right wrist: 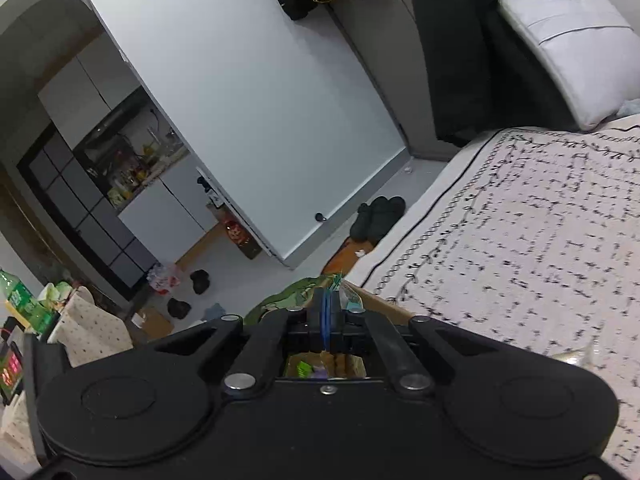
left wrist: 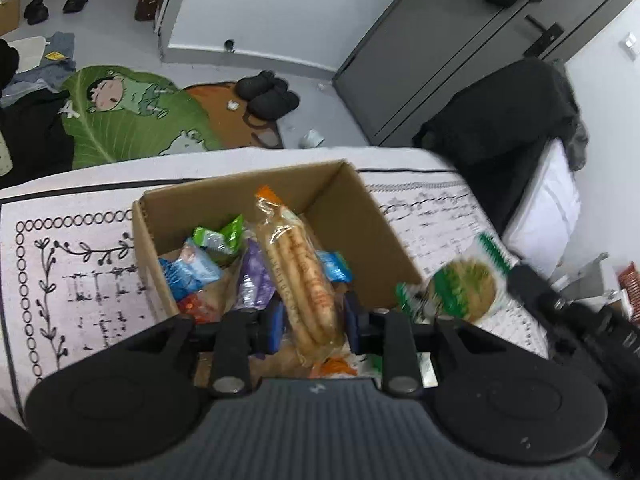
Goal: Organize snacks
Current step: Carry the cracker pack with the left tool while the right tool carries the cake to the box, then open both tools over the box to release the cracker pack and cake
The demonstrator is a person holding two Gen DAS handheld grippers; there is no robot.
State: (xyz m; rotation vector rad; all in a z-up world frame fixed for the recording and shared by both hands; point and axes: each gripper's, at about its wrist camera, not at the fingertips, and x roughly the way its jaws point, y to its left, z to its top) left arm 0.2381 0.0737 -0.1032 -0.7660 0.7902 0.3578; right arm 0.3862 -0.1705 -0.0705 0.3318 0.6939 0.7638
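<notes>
An open cardboard box (left wrist: 360, 216) stands on the patterned bed cover, with several small snack packets (left wrist: 208, 256) in blue, green, purple and red inside. My left gripper (left wrist: 314, 318) hovers at the box's near edge. Its blue pads press on a long clear packet of breadsticks (left wrist: 296, 264) with orange ends, which slants over the box. Just right of the box, my right gripper (left wrist: 520, 276) holds a round green-and-white cracker packet (left wrist: 464, 288) by its crimped end. In the right wrist view that gripper (right wrist: 328, 320) is shut on the packet's thin green edge (right wrist: 335, 279); the box (right wrist: 380, 300) lies below it.
The bed cover (left wrist: 80, 272) stretches left and right of the box. A black garment (left wrist: 504, 120) and a white pillow (right wrist: 568, 48) lie at the bed's head. On the floor are a green mat (left wrist: 132, 120), black slippers (left wrist: 268, 94) and a grey cabinet (left wrist: 432, 52).
</notes>
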